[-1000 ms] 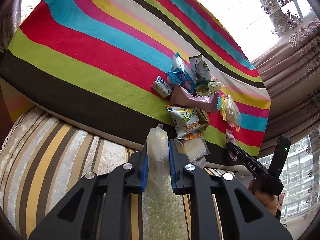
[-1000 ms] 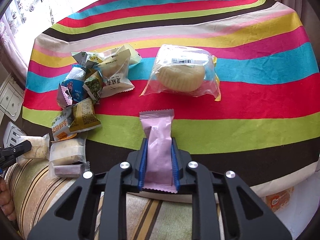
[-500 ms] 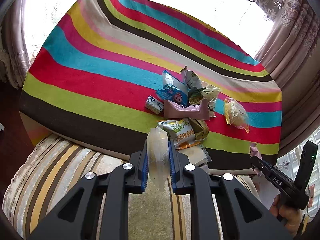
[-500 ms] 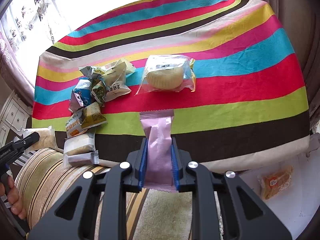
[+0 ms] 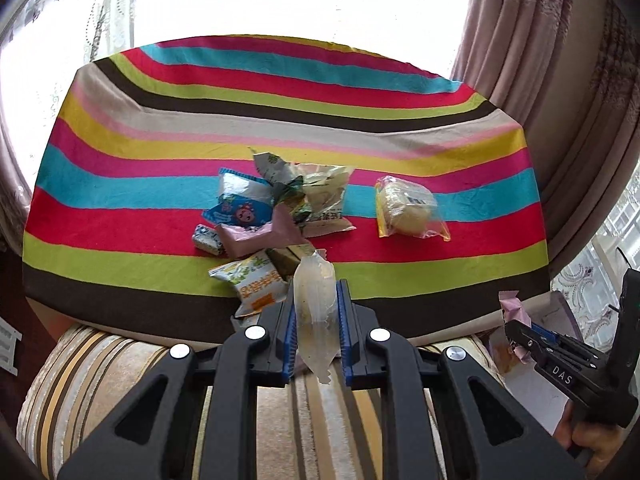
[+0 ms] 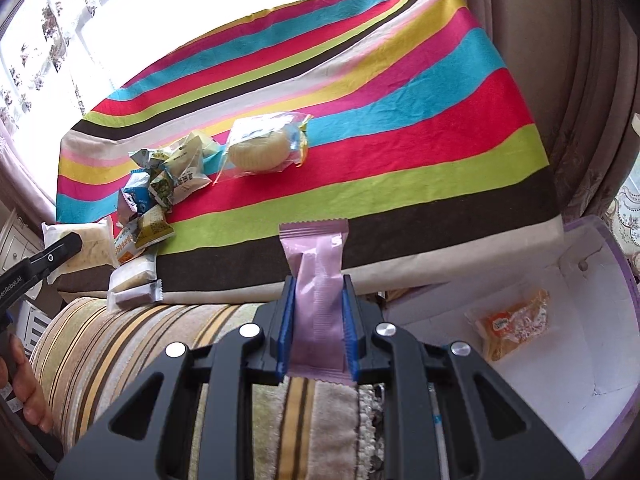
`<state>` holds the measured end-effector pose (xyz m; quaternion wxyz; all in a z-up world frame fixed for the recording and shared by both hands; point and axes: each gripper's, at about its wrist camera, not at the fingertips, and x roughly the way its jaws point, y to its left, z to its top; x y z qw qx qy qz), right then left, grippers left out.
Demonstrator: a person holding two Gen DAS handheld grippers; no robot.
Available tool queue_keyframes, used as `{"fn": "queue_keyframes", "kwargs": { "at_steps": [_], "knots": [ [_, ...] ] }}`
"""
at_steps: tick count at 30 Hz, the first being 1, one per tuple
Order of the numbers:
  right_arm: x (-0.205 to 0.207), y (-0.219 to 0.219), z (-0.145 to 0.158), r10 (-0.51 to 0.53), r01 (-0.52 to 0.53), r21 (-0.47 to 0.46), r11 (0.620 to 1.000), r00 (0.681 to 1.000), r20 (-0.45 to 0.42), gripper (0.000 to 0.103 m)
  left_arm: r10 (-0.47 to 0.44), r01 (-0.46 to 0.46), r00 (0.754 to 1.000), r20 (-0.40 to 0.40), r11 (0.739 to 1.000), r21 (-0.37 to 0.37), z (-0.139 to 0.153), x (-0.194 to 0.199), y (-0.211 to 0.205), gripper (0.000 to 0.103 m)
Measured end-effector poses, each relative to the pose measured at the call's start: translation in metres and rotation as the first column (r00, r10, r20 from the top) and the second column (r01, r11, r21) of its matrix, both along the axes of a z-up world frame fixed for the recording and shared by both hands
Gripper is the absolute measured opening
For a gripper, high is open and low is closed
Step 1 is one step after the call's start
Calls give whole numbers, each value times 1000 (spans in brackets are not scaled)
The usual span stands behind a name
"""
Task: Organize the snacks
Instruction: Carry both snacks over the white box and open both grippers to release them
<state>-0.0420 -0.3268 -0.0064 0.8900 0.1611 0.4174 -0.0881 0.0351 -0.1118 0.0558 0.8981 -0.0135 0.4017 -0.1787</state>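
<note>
Since the earlier frame both grippers have been drawn back from the striped table [image 6: 460, 184]. A pink wrapper [image 6: 316, 300] is clamped upright in the right gripper [image 6: 316, 328]; the white box [image 6: 560, 280] lies to its right, nearer than to the left gripper [image 5: 316, 336], which grasps a clear packet [image 5: 314, 304].

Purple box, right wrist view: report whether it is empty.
Not empty. The purple box holds one orange-wrapped snack on its white floor; the part behind the right hand-held gripper is hidden.
</note>
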Motion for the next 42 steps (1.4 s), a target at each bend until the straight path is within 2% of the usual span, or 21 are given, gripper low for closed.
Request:
{"fn": "queue_keyframes", "kwargs": {
  "at_steps": [7,16,20,27,34,36,38,40,42],
  "knots": [
    [-28,-30,-6,-90,90,-38,995,996,-11,22,-123,121,992,37,992,44,7,-14,-61,15],
    [-74,-75,-29,-215,213,-39,976,975,-52,22,-275,272,961,31,960,69,6,-34,-135,15],
    [-89,-89,-38,-264,261,-45,964,962,-65,22,-352,350,936,14,933,82,1,-49,-166,15],
    [-108,-108,-48,-321,318,-46,947,944,-79,22,-474,481,875,-97,874,71,-23,-67,-218,15],
    [-124,-121,-54,-365,362,-43,931,926,-93,22,-524,535,837,-156,844,41,-38,-69,-248,15],
    [-127,-123,-55,-377,375,-46,926,921,-95,23,-532,543,830,-166,839,26,-42,-68,-252,19],
    [-127,-125,-55,-388,385,-49,922,917,-96,32,-518,529,838,-174,849,21,-44,-66,-253,41],
    [-128,-125,-54,-393,390,-52,919,915,-92,40,-497,507,850,-173,861,18,-45,-63,-249,46],
    [-127,-125,-54,-394,391,-53,919,914,-91,48,-487,497,856,-174,868,16,-42,-62,-245,47]
  ]
}}
